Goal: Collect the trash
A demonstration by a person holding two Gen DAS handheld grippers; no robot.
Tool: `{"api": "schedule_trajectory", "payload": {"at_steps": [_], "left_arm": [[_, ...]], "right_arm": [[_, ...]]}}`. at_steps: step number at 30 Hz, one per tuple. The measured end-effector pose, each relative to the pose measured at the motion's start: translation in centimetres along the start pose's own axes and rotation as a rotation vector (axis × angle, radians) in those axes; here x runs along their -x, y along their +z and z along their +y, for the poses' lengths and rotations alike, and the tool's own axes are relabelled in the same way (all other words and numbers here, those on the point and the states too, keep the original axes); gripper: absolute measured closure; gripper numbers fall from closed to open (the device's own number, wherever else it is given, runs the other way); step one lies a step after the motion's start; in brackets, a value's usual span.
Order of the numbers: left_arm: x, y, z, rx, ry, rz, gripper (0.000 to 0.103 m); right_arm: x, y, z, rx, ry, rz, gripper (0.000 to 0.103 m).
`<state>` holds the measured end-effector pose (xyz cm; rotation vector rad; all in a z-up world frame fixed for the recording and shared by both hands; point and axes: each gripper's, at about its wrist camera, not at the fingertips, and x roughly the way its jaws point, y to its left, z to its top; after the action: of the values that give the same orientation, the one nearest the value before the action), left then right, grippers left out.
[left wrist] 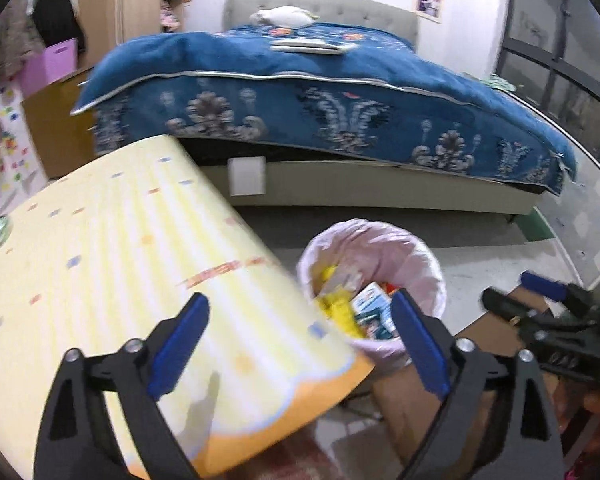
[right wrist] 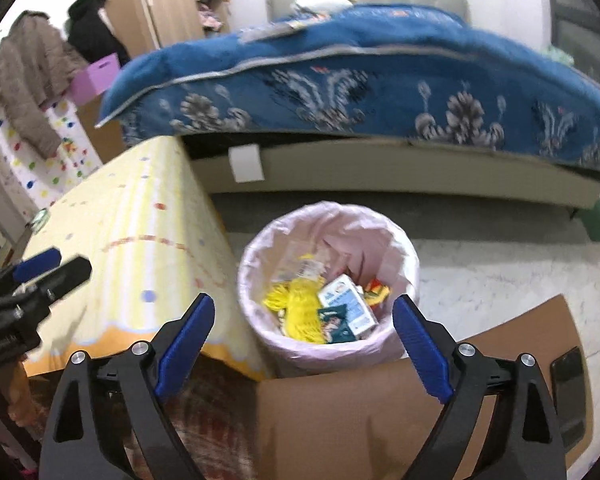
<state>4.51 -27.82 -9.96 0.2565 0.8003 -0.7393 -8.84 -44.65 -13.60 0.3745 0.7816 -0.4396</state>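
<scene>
Both the left tongs [left wrist: 300,344] and right tongs [right wrist: 304,344] gape wide and empty above the lined bin [right wrist: 400,248] beside the bench [right wrist: 140,216], probably because the trash [right wrist: 300,308] already lies inside.

From the right wrist, the round bin lined with a pink plastic bag [right wrist: 328,280] stands open-mouthed at 12 o'clock, nothing over its rim. The yellow striped cloth-covered surface [right wrist: 132,240] crowds it at 9 o'clock, touching the bag. A brown cardboard sheet [right wrist: 340,420] lies at 6 o'clock. The blue floral-quilted bed [right wrist: 360,92] walls off the far side; bare pale floor [right wrist: 480,272] lies free at 3 o'clock.
</scene>
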Motion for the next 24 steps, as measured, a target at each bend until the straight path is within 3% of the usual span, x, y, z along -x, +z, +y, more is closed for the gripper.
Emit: {"api": "schedule_trajectory", "payload": {"at_steps": [6,13,24], "left_arm": [[6.0,-2.2,2.9,0.061,0.136,-0.019,0.007],[12.5,-4.8,5.8,0.132,0.200,-0.057,0.007],[20.5,-8.5,12.2,0.280,0.459,-0.092,0.007]], "right_arm": [[4.9,0.1,5.5,0.102,0.078,-0.070,0.012],[9.6,-0.3,11.6,0.217,0.221,-0.116,0.011],[13.4,-1.4,17.9,0.343,0.289,-0.133,0.008]]}}
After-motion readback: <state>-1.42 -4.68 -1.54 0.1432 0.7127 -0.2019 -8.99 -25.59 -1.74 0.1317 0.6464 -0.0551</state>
